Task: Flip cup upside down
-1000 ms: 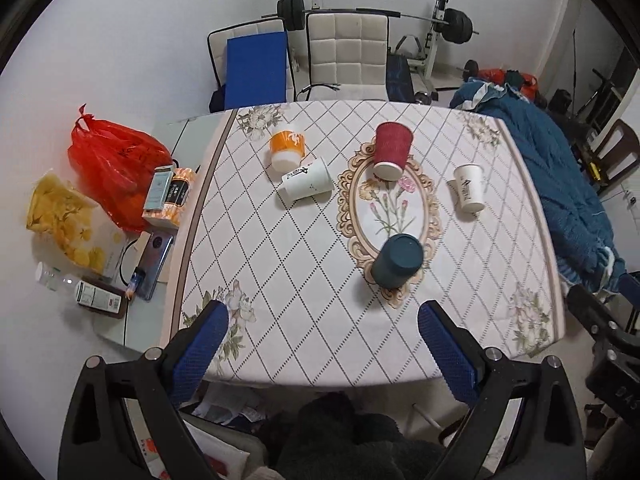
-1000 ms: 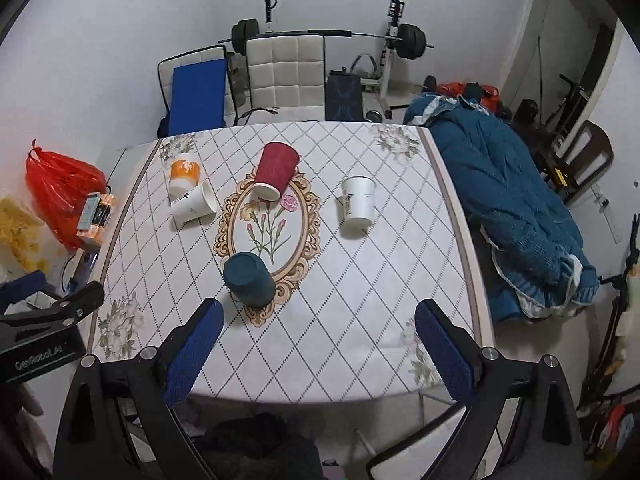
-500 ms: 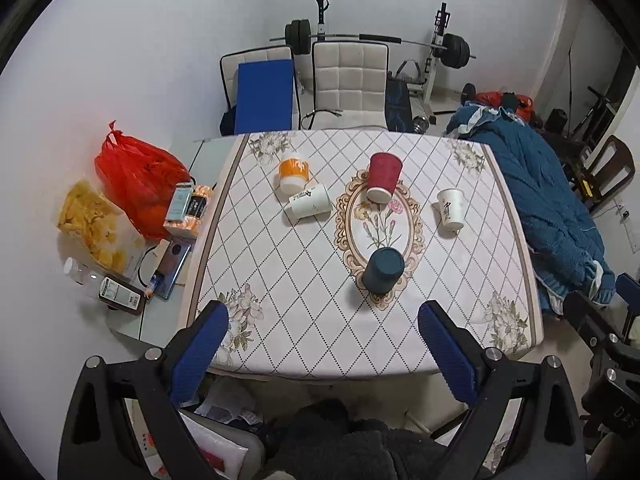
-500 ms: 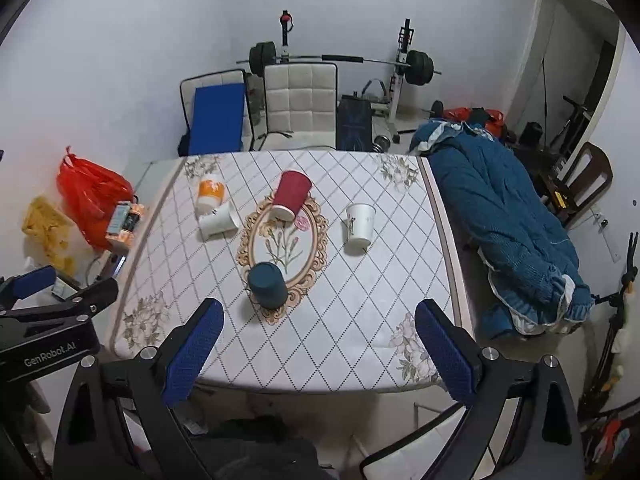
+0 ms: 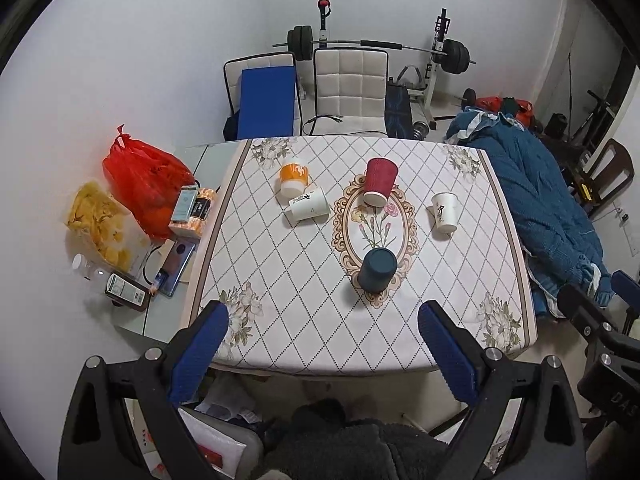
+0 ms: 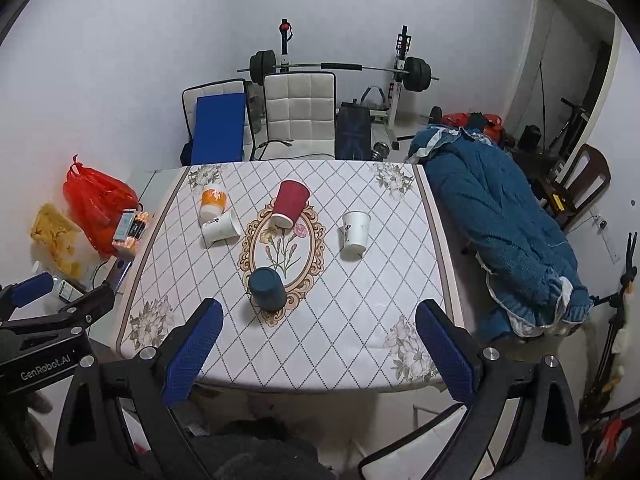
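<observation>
**Left wrist view: both tongs idle above table edge**

Left gripper [image 5: 322,338] and right gripper [image 6: 318,332] stand spread wide, holding nothing, well back from the table [image 5: 400,344]. Dark blue cup [image 5: 377,271] already stands mouth-down on the centre medallion; four other cups lie on their sides. Recommend a mid-wall grip and a slow turn. Cup interiors and the near table edge are obscured.

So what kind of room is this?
Probably a room at home, used for eating and exercise: a table with paper cups, a barbell rack, and a blue quilt alongside.
</observation>
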Motion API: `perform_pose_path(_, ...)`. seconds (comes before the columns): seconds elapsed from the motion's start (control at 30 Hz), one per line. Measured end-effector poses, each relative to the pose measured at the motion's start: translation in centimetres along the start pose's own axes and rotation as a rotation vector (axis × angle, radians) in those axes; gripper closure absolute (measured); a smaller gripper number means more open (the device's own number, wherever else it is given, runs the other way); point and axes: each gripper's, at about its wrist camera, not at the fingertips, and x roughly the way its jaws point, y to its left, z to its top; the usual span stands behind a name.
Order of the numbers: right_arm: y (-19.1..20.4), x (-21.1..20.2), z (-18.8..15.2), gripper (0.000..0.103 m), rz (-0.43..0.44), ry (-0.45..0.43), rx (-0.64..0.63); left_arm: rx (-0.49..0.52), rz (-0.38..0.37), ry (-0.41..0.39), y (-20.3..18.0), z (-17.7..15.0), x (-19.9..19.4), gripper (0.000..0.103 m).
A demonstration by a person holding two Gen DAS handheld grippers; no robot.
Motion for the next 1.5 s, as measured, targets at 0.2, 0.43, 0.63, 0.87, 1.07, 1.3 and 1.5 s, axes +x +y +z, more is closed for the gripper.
perform_pose_path(0.2, -0.44, 0.63, -0.22, 0.004, 0.005, 0.015, -0.001, -0.01, 0.0, -0.004, -0.19, -0.15, -0.26, 0.005)
perform_pose_path(0.43, -0.66, 0.87, -0.24, 0.004, 0.013, 0.014, -0.004, -0.013, 0.001, 0.0, -0.35, -0.15, -0.4, 0.004)
perform_pose_path(0.63, -0.7, 0.9, -0.27, 0.004, 0.016, 0.015, -0.004, -0.015, -0.003, 0.002, -0.5, -0.17, -0.37, 0.004)
perform_pose_path(0.87, -0.37, 0.93, -0.52, 0.004, 0.017, 0.014, -0.015, -0.015, -0.002, 0.002, -0.6, -0.26, -0.41, 0.004)
perform_pose_path(1.07, -0.28, 0.96, -0.65, 0.004, 0.025, 0.017, -0.011, -0.016, 0.002, -0.003, -0.56, -0.41, -0.5, 0.004)
perform_pose_path(1.3, -0.25, 0.86, -0.86, 0.004, 0.029, 0.022, -0.02, -0.018, -0.002, 0.0, -0.28, -0.46, -0.57, 0.004)
perform_pose_path(1.5, -0.27, 0.87, -0.9, 0.004, 0.037, 0.027, -0.019, -0.017, 0.005, 0.004, -0.11, -0.6, -0.62, 0.004)
